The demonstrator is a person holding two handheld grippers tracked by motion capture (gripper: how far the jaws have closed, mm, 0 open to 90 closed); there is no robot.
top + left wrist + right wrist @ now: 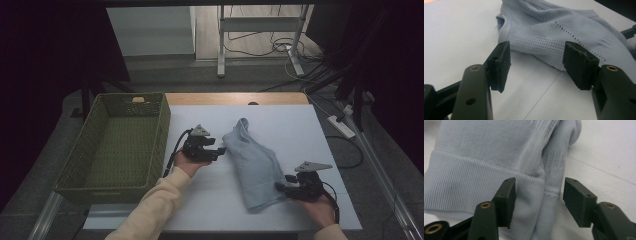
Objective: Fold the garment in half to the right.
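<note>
High view first: a pale blue knit top (254, 165) lies folded into a long strip across the middle of the white table (280, 120), running from upper centre down toward lower right. The left gripper (218, 150) sits just off its upper edge at centre frame, and the right gripper (281, 187) is at the ribbed hem end, lower right. A green woven basket (117, 145) waits at the left.

Left gripper view: jaws stand apart with nothing between them, only bare table; the mesh-knit edge of the top (554, 37) lies just beyond the pads, upper middle of frame.

Right gripper view: jaws also apart, hovering over the ribbed hem (486, 182), not pinching it as far as I can see.

So I'd call this the line-up before a grab. Next, each gripper probably needs to nudge onto its fabric edge and close, then lift both ends together, likely toward the basket.
</note>
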